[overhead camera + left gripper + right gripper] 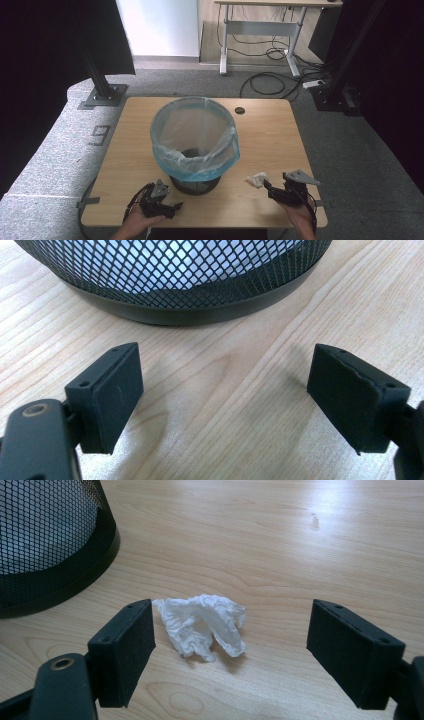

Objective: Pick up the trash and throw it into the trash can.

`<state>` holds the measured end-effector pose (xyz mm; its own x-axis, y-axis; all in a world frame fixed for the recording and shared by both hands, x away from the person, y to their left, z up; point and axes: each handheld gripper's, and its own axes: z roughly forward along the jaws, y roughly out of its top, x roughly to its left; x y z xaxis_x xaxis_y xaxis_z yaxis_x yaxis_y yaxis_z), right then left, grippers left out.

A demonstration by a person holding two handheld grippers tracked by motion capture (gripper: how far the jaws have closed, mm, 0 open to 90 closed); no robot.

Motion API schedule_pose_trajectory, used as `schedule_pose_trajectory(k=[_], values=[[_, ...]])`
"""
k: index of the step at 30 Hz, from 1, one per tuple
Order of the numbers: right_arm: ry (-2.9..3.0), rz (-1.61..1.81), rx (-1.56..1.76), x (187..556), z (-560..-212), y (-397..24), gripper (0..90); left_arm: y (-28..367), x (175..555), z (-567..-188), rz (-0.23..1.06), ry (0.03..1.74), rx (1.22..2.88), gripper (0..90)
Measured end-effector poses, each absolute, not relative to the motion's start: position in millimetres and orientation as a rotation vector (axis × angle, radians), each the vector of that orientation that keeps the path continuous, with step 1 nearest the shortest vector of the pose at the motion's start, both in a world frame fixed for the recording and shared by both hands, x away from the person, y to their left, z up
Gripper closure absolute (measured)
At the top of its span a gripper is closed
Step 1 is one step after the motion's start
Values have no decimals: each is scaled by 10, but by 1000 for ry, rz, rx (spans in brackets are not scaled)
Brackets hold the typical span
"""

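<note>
You are at the reach-and-grasp step: your right gripper (pixel 270 189) is lined up on the crumpled white tissue (pixel 204 623), which lies on the wooden table (pixel 270 135) just to the right of the mesh waste bin (pixel 195 184), near the table's front edge; in the right gripper view the wad sits between the two black jaws but closer to the left one, almost touching its pad, and well apart from the right one; the jaws stand wide, with nothing held. Your left gripper (pixel 176 205) rests low on the table in front of the bin's base, also spread wide and empty, its jaws pointing at the black mesh wall (pixel 190 275). The bin is lined with a pale blue plastic bag (pixel 195 135) folded over the rim, and its mouth is open and unobstructed, so the likely aim is to drop the tissue in there. For the next move, you would do well to shift the right gripper slightly so that the wad sits midway between the pads; push forward until the pads flank its bulk; keep the tips close to the wood, since the tissue is low and soft; then close fully, as it will crush to little; a lift well above the rim follows, because the bin is tall beside it.
</note>
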<state>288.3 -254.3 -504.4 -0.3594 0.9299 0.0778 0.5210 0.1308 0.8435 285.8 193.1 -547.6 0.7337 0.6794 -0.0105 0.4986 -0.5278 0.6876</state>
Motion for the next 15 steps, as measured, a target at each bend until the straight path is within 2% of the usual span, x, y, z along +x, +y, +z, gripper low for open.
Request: schedule_pose_trajectory(k=[15], values=[[1987,1124,1360,2984,-5117,-2406,227,1927,2856,-5476,340,889,2241,145]])
